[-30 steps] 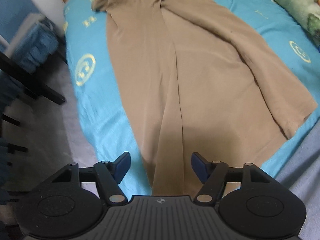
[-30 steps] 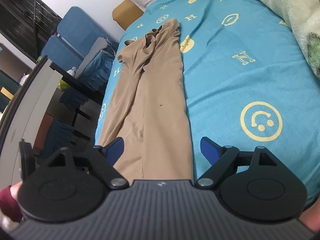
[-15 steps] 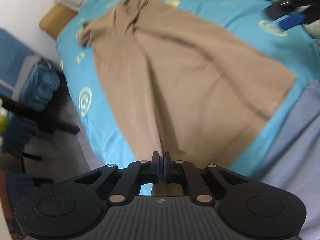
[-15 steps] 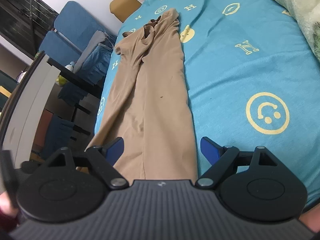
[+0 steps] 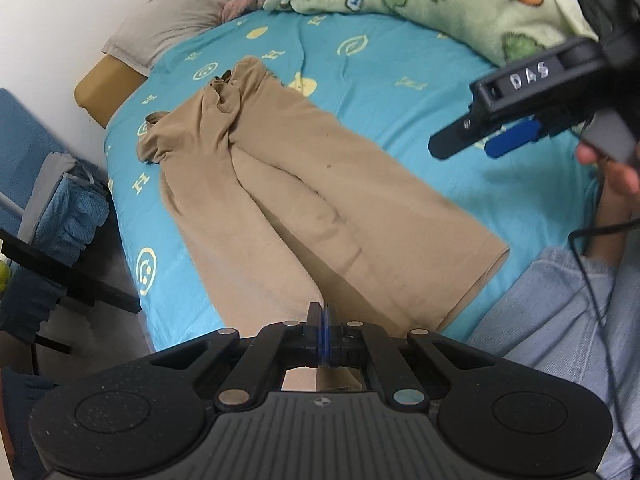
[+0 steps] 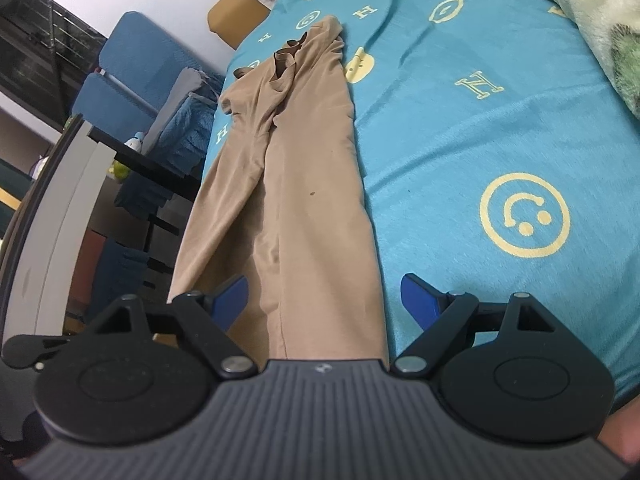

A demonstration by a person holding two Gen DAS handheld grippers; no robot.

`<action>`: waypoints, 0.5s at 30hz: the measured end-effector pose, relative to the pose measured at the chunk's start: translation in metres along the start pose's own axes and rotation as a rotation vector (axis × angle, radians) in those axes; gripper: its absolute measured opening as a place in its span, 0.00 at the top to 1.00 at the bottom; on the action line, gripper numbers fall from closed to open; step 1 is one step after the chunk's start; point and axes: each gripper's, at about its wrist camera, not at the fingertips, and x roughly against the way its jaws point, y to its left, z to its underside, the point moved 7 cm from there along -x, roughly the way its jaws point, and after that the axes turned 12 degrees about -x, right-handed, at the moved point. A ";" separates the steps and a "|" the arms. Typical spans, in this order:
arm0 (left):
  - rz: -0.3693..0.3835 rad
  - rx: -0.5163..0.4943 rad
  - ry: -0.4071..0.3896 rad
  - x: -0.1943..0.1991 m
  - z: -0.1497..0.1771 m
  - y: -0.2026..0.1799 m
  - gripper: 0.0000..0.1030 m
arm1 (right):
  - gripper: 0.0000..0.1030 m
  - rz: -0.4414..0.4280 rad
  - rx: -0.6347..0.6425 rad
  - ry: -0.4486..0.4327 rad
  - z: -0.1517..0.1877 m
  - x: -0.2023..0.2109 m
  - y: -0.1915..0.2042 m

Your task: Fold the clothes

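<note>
A long tan garment (image 5: 304, 184) lies lengthwise on the turquoise bed sheet (image 5: 400, 92), its collar end far away. My left gripper (image 5: 322, 320) is shut on the garment's near hem, and the cloth rises in a ridge up to the blue pads. In the right wrist view the same garment (image 6: 304, 184) runs away from my right gripper (image 6: 324, 300), which hovers open over its near end with the cloth below the jaws, untouched. The right gripper (image 5: 512, 136) also shows at the upper right of the left wrist view, held by a hand.
A green printed blanket (image 5: 440, 4) and a grey pillow (image 5: 172, 28) lie at the bed's far side. A blue chair (image 6: 132, 72) with draped blue cloth and a dark table (image 6: 140, 168) stand left of the bed. A denim-clad leg (image 5: 552, 320) is at the near right edge.
The left gripper went from open over the hem to shut on it, then rose and pulled back, lifting the cloth. The right gripper stayed open and nearly still.
</note>
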 end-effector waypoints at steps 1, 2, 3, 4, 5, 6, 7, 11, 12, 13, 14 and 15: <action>0.005 0.028 -0.014 0.004 0.000 0.004 0.99 | 0.18 0.000 -0.003 -0.001 0.000 0.000 0.000; 0.010 0.057 -0.028 0.008 0.000 0.009 0.99 | 0.18 0.000 -0.005 -0.001 0.000 0.000 0.000; 0.021 0.098 -0.049 0.012 0.000 0.014 0.99 | 0.18 -0.001 -0.008 -0.002 0.000 0.000 -0.001; 0.035 0.149 -0.076 0.016 0.000 0.021 0.99 | 0.18 -0.001 -0.010 -0.003 0.000 0.000 -0.001; 0.047 0.192 -0.105 0.021 0.000 0.027 0.99 | 0.18 -0.001 -0.013 -0.003 0.000 0.000 -0.001; 0.053 0.236 -0.148 0.027 0.000 0.032 0.99 | 0.18 -0.001 -0.016 -0.004 -0.001 0.000 -0.001; 0.058 0.287 -0.194 0.034 0.001 0.038 0.99 | 0.18 -0.002 -0.018 -0.005 -0.001 0.000 -0.002; 0.142 0.454 -0.313 0.035 0.007 0.036 0.99 | 0.18 -0.002 -0.029 -0.007 -0.001 0.000 -0.003; 0.149 0.438 -0.306 0.029 0.007 0.028 0.99 | 0.18 -0.003 -0.031 -0.008 -0.001 0.000 -0.003; 0.148 0.403 -0.286 0.020 0.006 0.016 0.99 | 0.18 -0.003 -0.034 -0.009 -0.001 0.000 -0.003; 0.153 0.360 -0.254 0.010 0.004 0.005 0.99 | 0.18 -0.003 -0.036 -0.009 -0.001 0.000 -0.003; 0.162 0.310 -0.215 -0.003 0.002 -0.007 0.99 | 0.18 -0.002 -0.038 -0.009 -0.001 -0.001 -0.004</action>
